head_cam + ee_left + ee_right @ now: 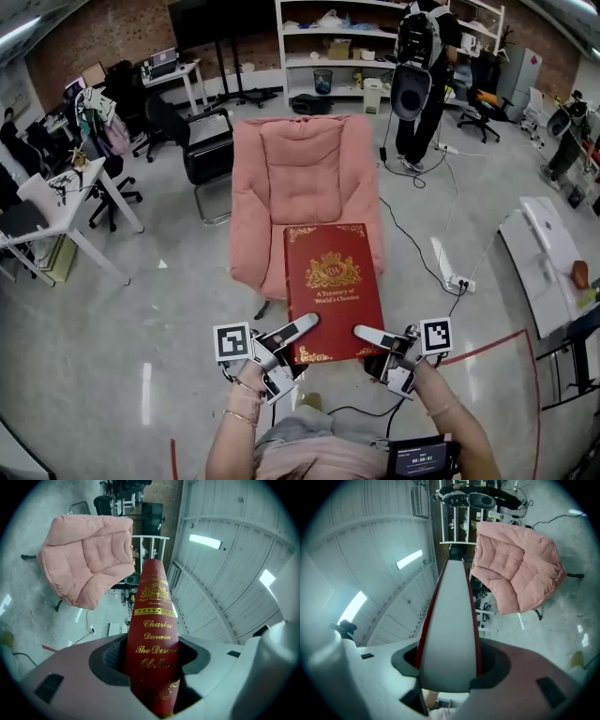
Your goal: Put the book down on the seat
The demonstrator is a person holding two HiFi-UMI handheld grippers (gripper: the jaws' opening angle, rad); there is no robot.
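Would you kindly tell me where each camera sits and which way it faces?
Head view: on the person's head, facing steeply down at the book and chair; forearms, left gripper and right gripper show.
Left gripper view: on that gripper, looking along its jaws, shut on the book's spine.
Right gripper view: on that gripper, looking along its jaws, shut on the page edge.
Shared: all three see book and chair.
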